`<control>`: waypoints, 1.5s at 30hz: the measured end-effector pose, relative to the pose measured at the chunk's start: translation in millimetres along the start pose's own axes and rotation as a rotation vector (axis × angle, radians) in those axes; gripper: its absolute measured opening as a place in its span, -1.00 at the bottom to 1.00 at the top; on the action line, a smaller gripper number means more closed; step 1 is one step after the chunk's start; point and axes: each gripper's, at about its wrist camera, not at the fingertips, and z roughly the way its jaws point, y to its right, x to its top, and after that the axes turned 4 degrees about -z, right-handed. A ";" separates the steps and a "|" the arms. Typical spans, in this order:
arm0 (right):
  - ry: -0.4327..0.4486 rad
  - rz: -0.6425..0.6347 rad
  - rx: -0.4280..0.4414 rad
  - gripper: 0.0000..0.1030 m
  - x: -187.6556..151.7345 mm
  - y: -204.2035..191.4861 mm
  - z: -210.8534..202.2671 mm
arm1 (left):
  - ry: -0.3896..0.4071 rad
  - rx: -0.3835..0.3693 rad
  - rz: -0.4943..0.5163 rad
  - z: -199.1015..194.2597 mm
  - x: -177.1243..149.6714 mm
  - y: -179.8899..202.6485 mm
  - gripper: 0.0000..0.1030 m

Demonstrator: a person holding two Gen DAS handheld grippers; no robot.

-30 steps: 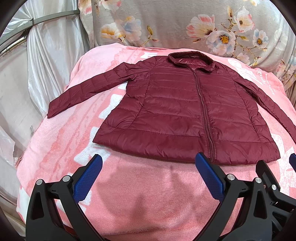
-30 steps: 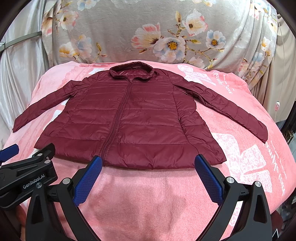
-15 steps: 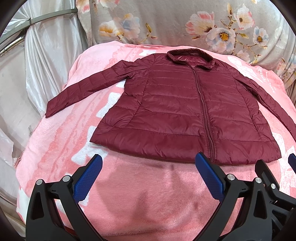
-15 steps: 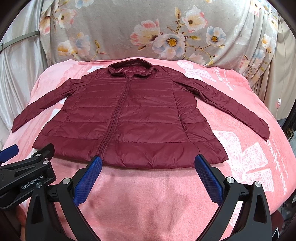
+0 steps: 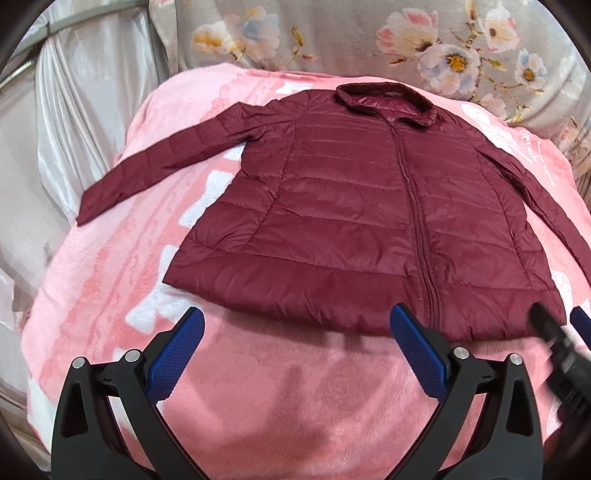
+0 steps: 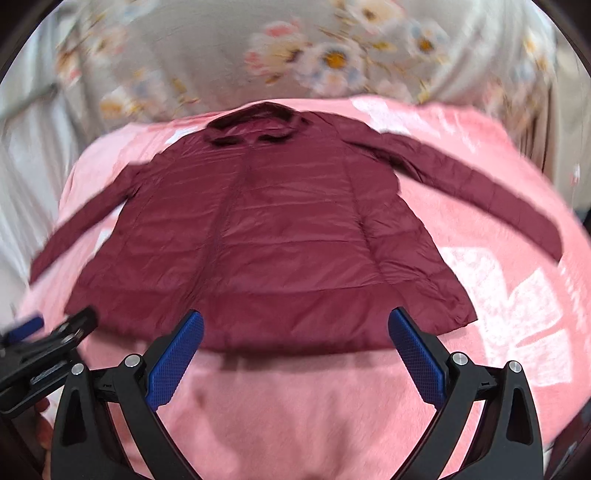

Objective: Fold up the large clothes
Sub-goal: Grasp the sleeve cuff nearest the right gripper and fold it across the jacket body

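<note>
left wrist: jacket [image 5: 354, 221] flat, collar [image 5: 384, 98] far, hem near

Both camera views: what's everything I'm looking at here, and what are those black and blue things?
Jacket: one, dark red, quilted, zipped, spread flat front-up on the blanket, sleeves out to both sides.
Blanket: one, pink with white print, under the jacket.
Floral cloth: one, grey with flowers, behind the blanket.
Shiny curtain: one, silvery white, far left.
Left gripper: one, black with blue fingers, open, near the hem.
Right gripper: one, same colours, open, near the hem.
</note>
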 end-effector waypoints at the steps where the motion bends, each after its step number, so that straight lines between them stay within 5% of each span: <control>1: 0.000 0.049 -0.012 0.90 4.0 16.4 5.2 | -0.001 0.000 -0.011 3.2 2.6 -2.0 0.91; 13: 0.092 0.566 -0.291 0.90 31.5 241.8 39.0 | -0.019 0.045 -0.071 53.0 41.2 -11.9 0.91; 19: 0.085 0.721 -0.390 0.89 29.1 320.7 61.8 | -0.043 0.044 -0.081 80.4 59.1 -3.5 0.91; 23: 0.072 0.824 -0.382 0.72 29.6 353.9 82.3 | -0.072 0.041 -0.103 101.8 71.8 -2.0 0.91; 26: 0.118 0.855 -0.428 0.44 37.7 366.7 86.7 | -0.074 0.057 -0.109 112.2 78.3 -0.9 0.91; 28: 0.124 0.837 -0.433 -0.23 49.9 372.2 92.7 | -0.077 0.061 -0.120 120.4 85.0 -2.2 0.91; 30: 0.135 0.800 -0.424 -0.69 70.2 376.6 100.5 | -0.076 0.071 -0.127 126.9 90.7 -4.0 0.91; 31: 0.139 0.777 -0.431 -0.83 81.5 375.7 103.4 | -0.074 0.078 -0.129 129.5 92.9 -4.9 0.91; 36: 0.261 0.547 -0.385 -0.89 168.8 318.6 95.4 | -0.071 0.108 -0.149 141.5 102.6 -12.5 0.91; 40: 0.302 0.296 -0.161 -0.89 232.7 210.5 96.4 | -0.068 0.119 -0.174 147.4 108.8 -18.9 0.91; 45: 0.234 -0.016 0.170 -0.89 255.4 44.4 124.8 | -0.074 0.126 -0.203 154.1 115.8 -29.4 0.91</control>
